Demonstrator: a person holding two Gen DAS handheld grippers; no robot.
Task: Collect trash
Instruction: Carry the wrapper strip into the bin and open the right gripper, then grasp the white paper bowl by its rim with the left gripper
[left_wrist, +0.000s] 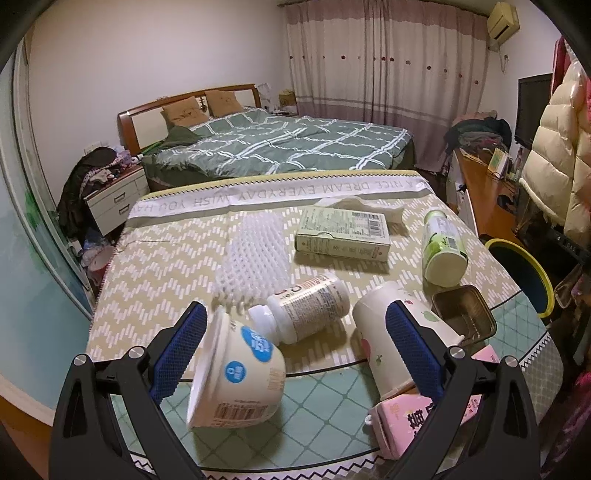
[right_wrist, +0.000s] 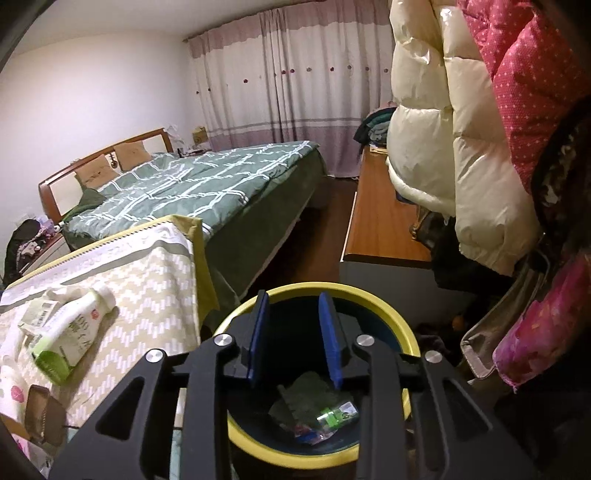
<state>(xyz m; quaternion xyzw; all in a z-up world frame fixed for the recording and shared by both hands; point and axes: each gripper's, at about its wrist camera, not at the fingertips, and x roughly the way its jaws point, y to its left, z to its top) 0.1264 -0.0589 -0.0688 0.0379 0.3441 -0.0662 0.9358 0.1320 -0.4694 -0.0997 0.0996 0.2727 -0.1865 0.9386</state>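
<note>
My left gripper is open low over the table's near edge. A tipped cream yogurt cup lies against its left pad. A white-capped bottle, a cream tube, a green box, a green-white bottle, white foam netting and a pink pack lie on the table. My right gripper is open and empty above the yellow-rimmed bin, which holds wrappers. The green-white bottle also shows in the right wrist view.
A small metal tin sits at the table's right edge. The bin stands right of the table. A bed lies behind. Hanging coats and a wooden desk crowd the right side.
</note>
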